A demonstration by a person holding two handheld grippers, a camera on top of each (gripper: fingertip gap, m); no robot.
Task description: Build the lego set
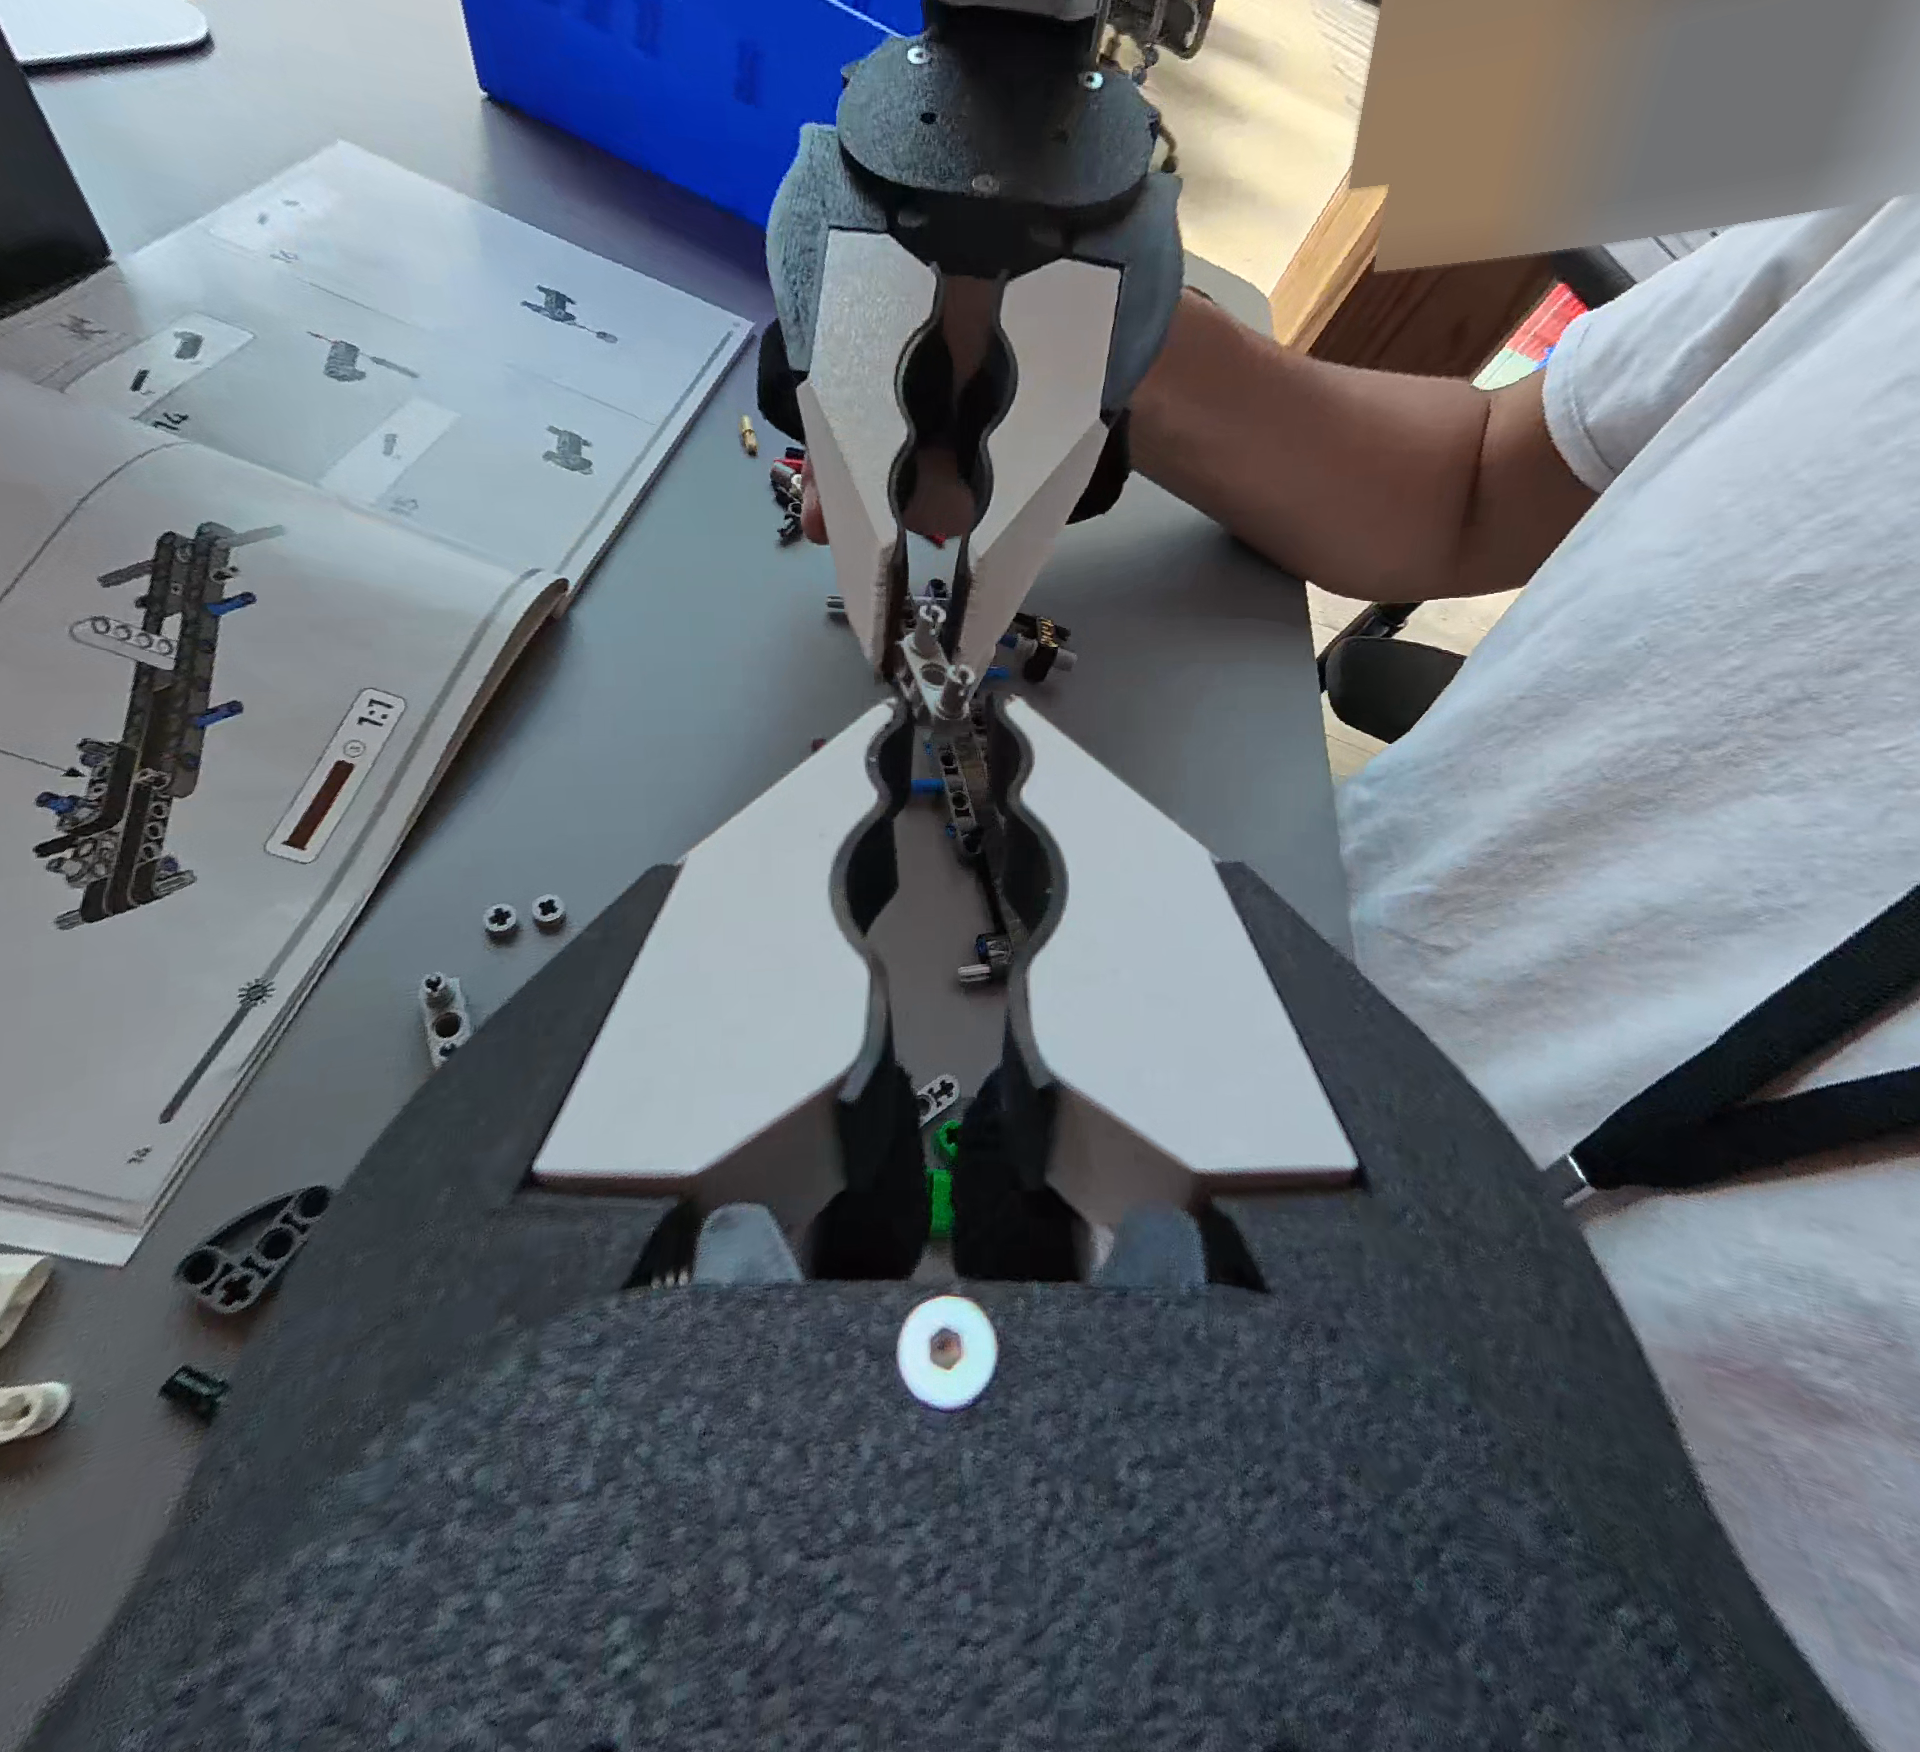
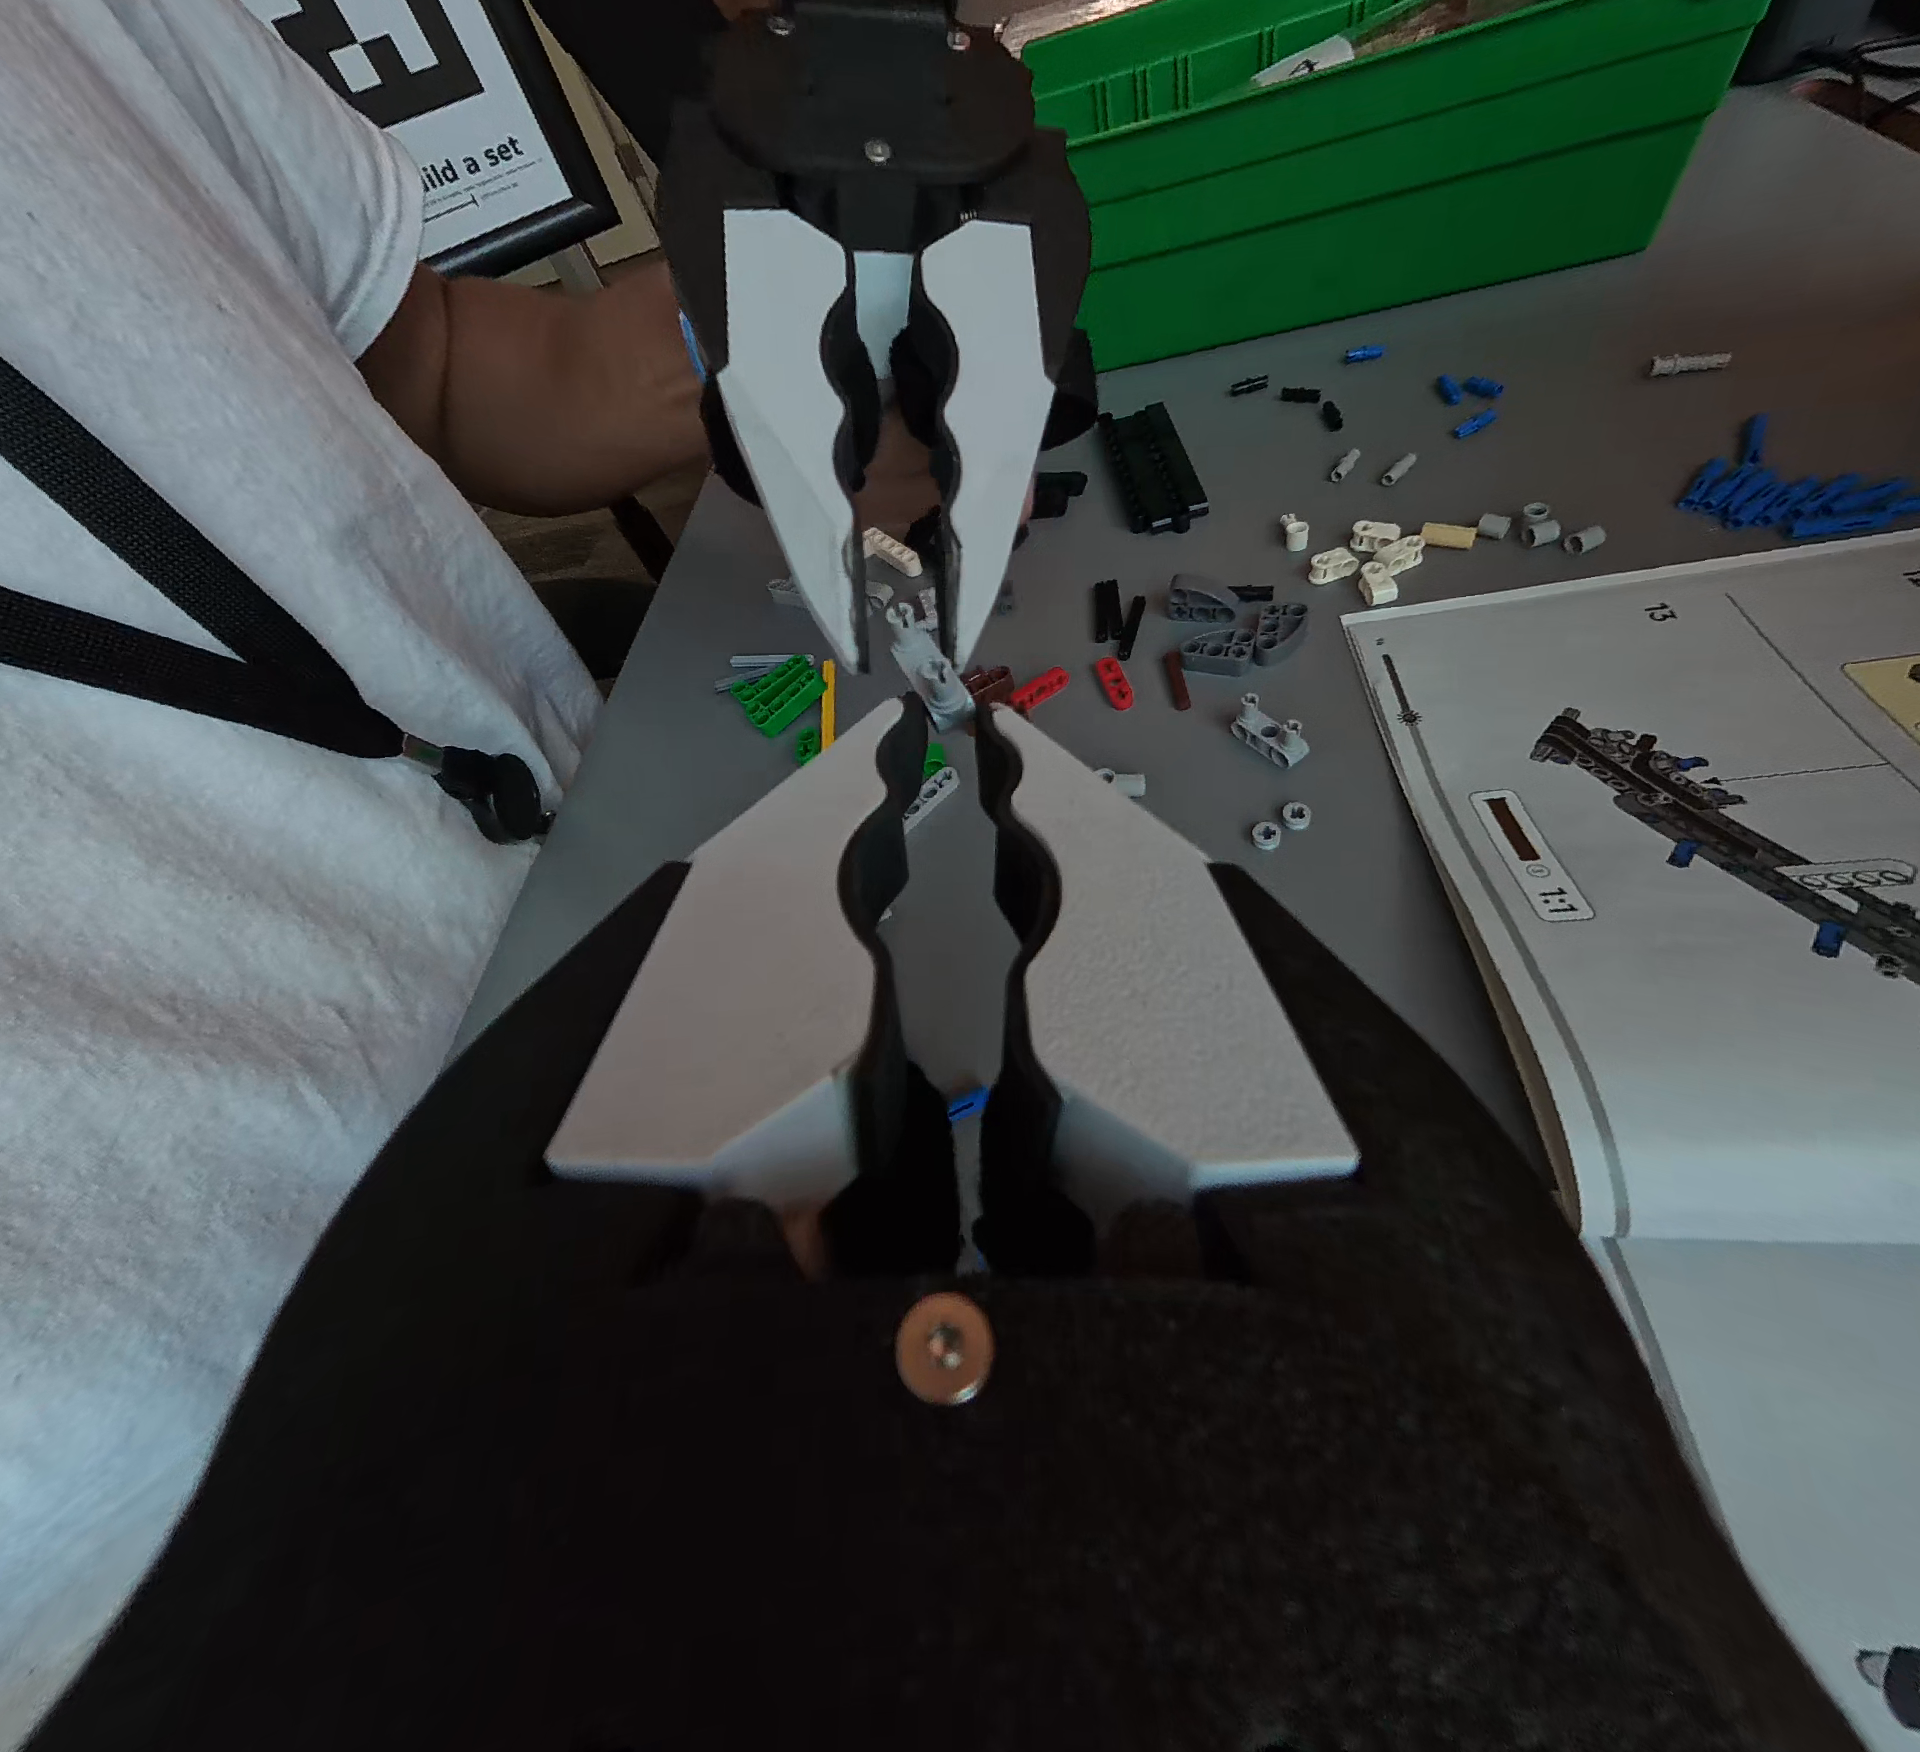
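- Left claw [image 1: 940,715] and right claw [image 2: 940,715] meet tip to tip above the bench [image 1: 644,746], both clamped on one light grey pin connector [image 1: 935,668].
- Two grey bushes [image 2: 1280,824] lie beside the open instruction booklet [image 2: 1662,1027].
- Far: one green bin [image 2: 1403,175], one blue bin [image 1: 665,9].

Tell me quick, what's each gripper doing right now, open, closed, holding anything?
Left gripper: closed on the small grey lego piece.
Right gripper: closed on the same grey piece, tip to tip with the left.

blue bin [image 1: 665,9], green bin [image 2: 1382,144]; framed sign [image 2: 395,29]
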